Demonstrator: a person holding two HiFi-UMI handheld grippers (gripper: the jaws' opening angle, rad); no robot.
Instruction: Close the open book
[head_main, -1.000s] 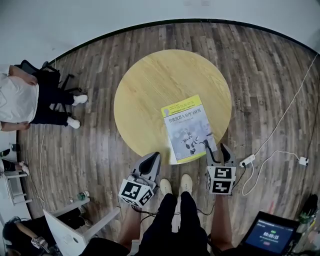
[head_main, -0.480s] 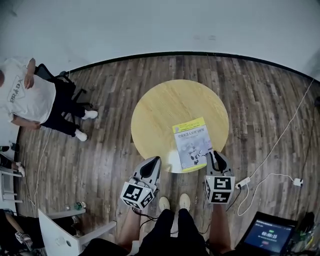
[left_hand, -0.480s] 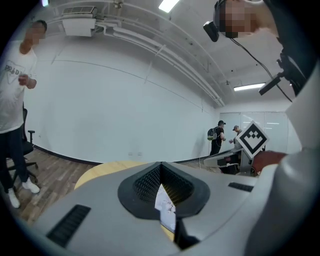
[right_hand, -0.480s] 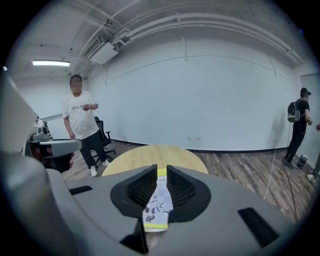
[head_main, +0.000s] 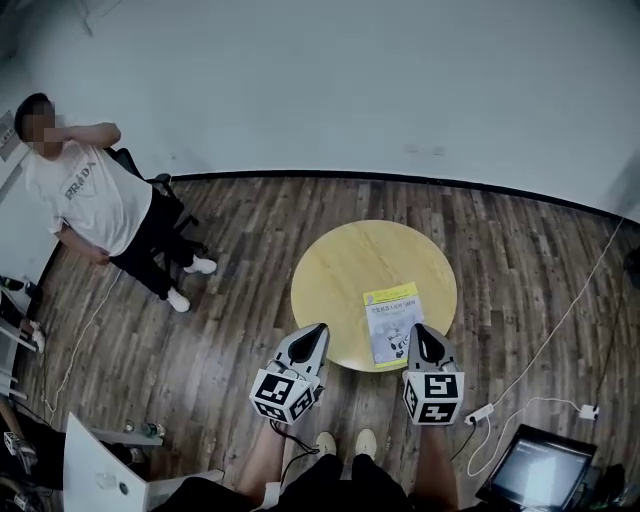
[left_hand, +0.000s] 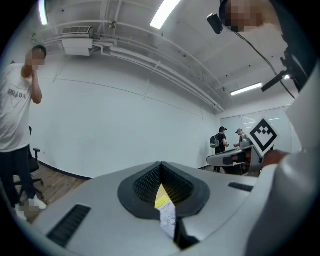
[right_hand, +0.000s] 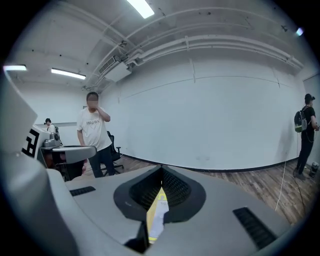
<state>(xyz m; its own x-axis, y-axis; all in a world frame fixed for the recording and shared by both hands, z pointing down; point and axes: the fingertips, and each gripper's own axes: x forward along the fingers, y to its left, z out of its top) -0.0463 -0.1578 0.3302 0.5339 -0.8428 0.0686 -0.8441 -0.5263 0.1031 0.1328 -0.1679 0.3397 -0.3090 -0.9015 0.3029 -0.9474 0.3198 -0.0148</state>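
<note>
The book lies closed, cover up, near the front right edge of the round yellow table. Both grippers hang well above the table, close to the head camera and apart from the book. My left gripper is shut, its jaws meeting in a point. My right gripper has just been closing and now stands shut with nothing between its jaws. In the left gripper view the shut jaws leave a slit that shows a strip of the book. The right gripper view shows the same strip.
A person in a white T-shirt stands at the left by an office chair. A power strip with cables lies on the wood floor at the right, a laptop at the bottom right. A white panel stands bottom left.
Both grippers have risen away from the book, and the table now looks smaller and farther. The right jaws went from open to shut. The person at the left stood up.
</note>
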